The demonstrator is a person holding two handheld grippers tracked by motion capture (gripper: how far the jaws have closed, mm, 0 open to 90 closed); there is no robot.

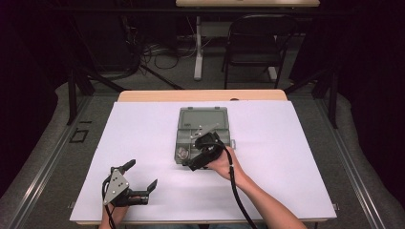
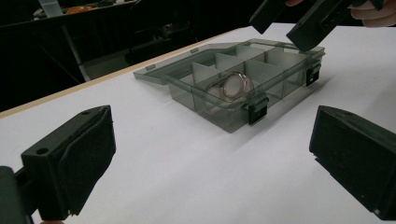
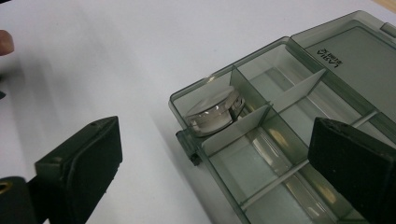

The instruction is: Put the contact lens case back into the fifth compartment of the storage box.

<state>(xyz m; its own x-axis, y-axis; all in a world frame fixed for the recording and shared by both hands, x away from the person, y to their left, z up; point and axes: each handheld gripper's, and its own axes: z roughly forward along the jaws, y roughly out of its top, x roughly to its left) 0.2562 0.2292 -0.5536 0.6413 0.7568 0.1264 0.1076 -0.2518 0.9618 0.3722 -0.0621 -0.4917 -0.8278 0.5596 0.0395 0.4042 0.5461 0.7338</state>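
While the left gripper [image 1: 142, 176] rests low on the near left part of the white counter [image 1: 143, 124], held by the person's left hand [image 1: 114, 210], its jaws stand wide apart with nothing between them; in the left gripper view the same gripper [image 2: 210, 154] has its two black jaws far to either side, bare counter between, facing the box. Toward the middle of the counter lies the grey compartment box [image 1: 188, 128], its lid folded flat open on the far side and its two dark latches on the near wall. A small round clear container [image 2: 232, 86] sits tilted in the near left corner compartment of the box, as seen from above, leaning against a divider; it shows also in the right gripper view [image 3: 215, 111], and as a pale round spot from above [image 1: 183, 153]. Right of that, the right gripper [image 1: 197, 162] hangs over the near edge of the box in the person's right hand [image 1: 224, 164], its jaws released and spread wide, holding nothing, the box's dividers visible between them [image 3: 210, 172].
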